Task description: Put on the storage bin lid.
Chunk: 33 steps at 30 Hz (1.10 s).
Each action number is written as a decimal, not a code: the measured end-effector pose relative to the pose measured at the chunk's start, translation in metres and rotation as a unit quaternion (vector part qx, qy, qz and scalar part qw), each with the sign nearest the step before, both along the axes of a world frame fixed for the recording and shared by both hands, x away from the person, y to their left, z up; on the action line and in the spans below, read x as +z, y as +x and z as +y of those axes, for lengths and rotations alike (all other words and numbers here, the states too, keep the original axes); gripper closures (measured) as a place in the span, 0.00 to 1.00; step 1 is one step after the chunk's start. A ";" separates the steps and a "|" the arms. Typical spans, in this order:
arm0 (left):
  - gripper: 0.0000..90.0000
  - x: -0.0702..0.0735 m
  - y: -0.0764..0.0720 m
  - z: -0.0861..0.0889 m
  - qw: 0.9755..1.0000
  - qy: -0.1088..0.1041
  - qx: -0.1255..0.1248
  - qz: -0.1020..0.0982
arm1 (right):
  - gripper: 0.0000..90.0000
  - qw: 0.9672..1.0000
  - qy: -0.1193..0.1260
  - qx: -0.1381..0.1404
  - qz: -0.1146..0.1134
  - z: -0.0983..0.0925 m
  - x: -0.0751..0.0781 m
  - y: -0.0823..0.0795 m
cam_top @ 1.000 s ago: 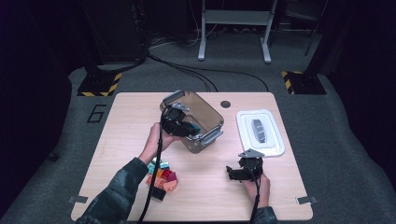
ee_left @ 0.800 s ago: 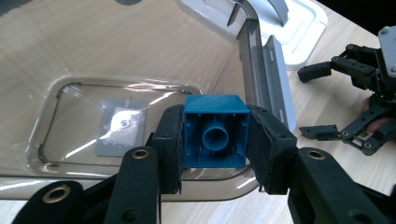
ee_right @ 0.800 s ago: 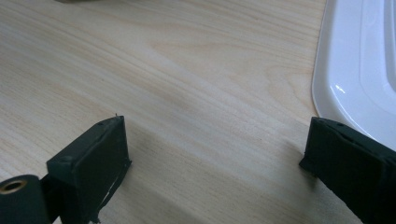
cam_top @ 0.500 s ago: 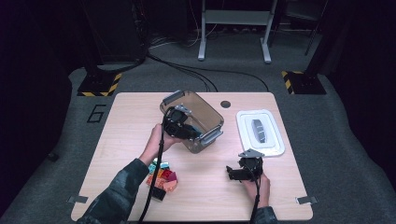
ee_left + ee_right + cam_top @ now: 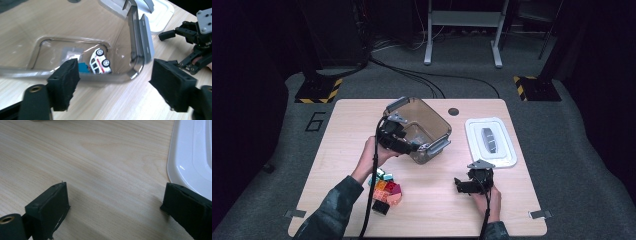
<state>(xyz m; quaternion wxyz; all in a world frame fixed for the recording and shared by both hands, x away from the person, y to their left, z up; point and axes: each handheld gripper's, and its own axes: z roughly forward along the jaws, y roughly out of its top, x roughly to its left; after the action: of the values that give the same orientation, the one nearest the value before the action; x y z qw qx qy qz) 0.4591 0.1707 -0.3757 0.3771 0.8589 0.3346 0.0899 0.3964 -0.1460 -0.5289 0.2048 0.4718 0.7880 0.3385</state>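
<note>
The clear container (image 5: 419, 131) lies tipped on the surface (image 5: 337, 130), a white toy car (image 5: 100, 61) inside. The left gripper (image 5: 113, 85) faces its rim, jaws wide apart, empty. Beside the white lid (image 5: 490, 141), the right gripper (image 5: 464, 184) rests with jaws spread, empty. Coloured blocks (image 5: 386, 190) sit near the left forearm.

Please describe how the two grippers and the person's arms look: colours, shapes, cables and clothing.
Both grippers are black. The left gripper has two blocky jaws faced with rough black foam pads, and a black cable trails from it along the forearm. The right gripper carries a grey three-cornered plate with small holes on top. The left arm wears a dark greenish sleeve.
</note>
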 end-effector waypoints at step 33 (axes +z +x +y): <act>0.11 -0.108 -0.038 0.108 0.992 0.056 0.113 0.025 | 0.06 1.000 -0.003 -0.002 -0.001 0.000 0.000 0.000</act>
<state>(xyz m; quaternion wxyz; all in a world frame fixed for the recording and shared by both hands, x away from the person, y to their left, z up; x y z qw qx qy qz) 0.4212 0.2783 -0.4842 0.3076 0.8371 0.4335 0.1290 0.3960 -0.1459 -0.5288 0.2075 0.4723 0.7878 0.3365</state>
